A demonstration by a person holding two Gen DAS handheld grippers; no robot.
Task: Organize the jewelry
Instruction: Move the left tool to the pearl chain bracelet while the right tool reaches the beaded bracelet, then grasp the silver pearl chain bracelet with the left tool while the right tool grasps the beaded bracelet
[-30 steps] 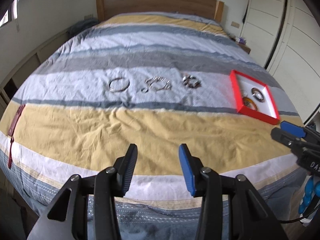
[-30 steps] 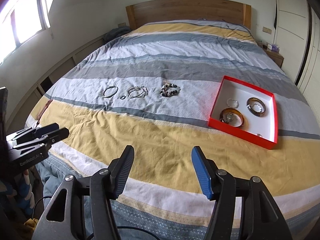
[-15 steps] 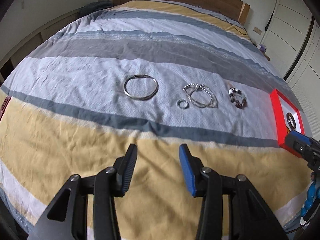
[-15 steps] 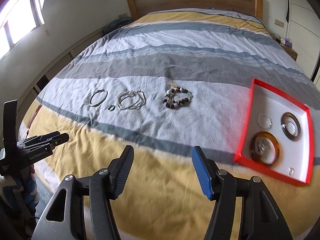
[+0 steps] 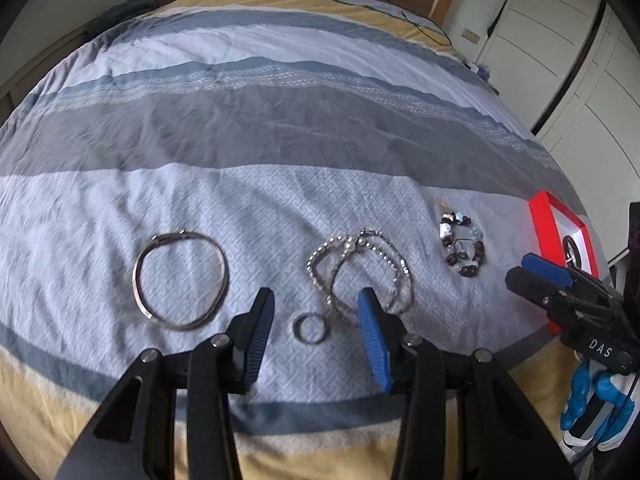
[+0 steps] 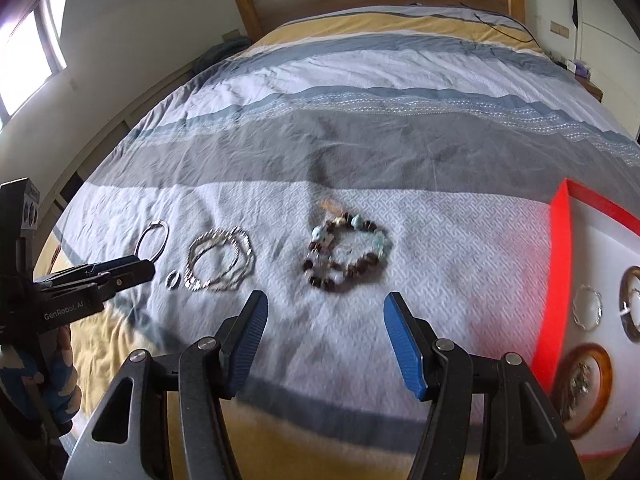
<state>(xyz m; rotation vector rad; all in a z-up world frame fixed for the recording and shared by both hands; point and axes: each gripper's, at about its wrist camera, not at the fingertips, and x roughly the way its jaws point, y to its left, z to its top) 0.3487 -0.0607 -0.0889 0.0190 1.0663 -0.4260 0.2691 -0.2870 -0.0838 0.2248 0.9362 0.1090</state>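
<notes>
Jewelry lies in a row on the pale band of a striped bedspread (image 5: 280, 200). The landmark here is the small silver ring (image 5: 310, 329).

Left gripper (image 5: 316, 322) hangs over the bed with its two fingers apart and nothing between the pads. The small silver ring sits right in the gap between those fingers, flat on the cloth. It is a thin, plain, shiny loop.

Just behind the ring, on its right, lies a tangle of silver chain bracelets (image 5: 360, 272), sparkly and looped over each other. The right finger covers one edge of the tangle. To the left of the ring lies a big thin silver bangle (image 5: 182, 280), round and flat.

Further right of the ring is a beaded bracelet (image 6: 346, 254) with brown and pale blue beads. Right gripper (image 6: 326, 330) hangs just in front of it, fingers wide apart and empty.

Far right of the ring sits a red box (image 6: 560, 280) with a white inside, holding more rings and bangles.
</notes>
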